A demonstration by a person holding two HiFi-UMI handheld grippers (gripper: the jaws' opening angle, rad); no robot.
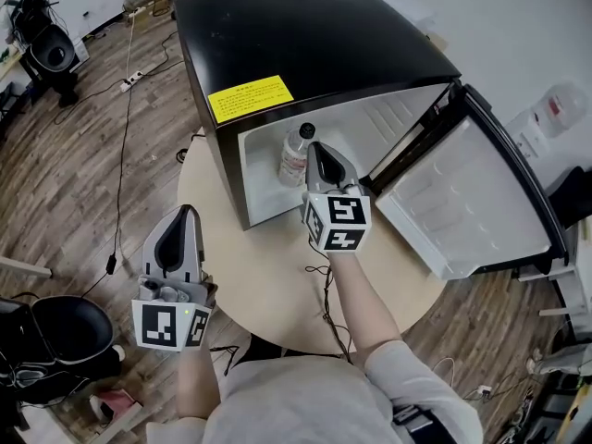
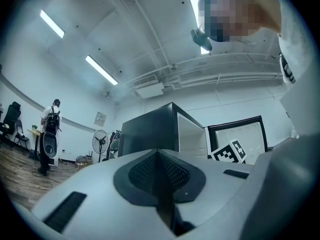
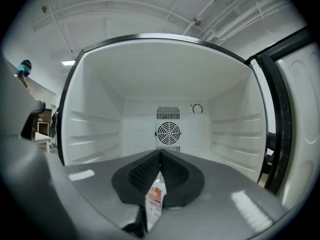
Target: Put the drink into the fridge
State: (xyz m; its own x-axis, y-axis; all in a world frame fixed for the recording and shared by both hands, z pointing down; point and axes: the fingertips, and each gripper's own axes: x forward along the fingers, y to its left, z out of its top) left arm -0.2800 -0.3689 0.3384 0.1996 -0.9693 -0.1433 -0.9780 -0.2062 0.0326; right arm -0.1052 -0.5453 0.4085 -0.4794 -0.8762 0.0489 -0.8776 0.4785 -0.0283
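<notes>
Bottle (image 1: pixel 296 154) inside fridge (image 1: pixel 305 44) is looking light, slick, crushable, inviting a mid-body grip; left gripper (image 1: pixel 189 211), right gripper (image 1: pixel 319 148) sitting clenched, empty.

in the head view the right gripper (image 1: pixel 316 148) covers the lower right side of the bottle (image 1: pixel 293 152), and in the right gripper view only a strip of its label (image 3: pixel 154 198) shows through the slit under the closed jaws. the print on the yellow sticker (image 1: pixel 250 98) is too small to read. in the left gripper view the left gripper (image 2: pixel 159 154) hides the lower part of the fridge (image 2: pixel 150 131).
</notes>
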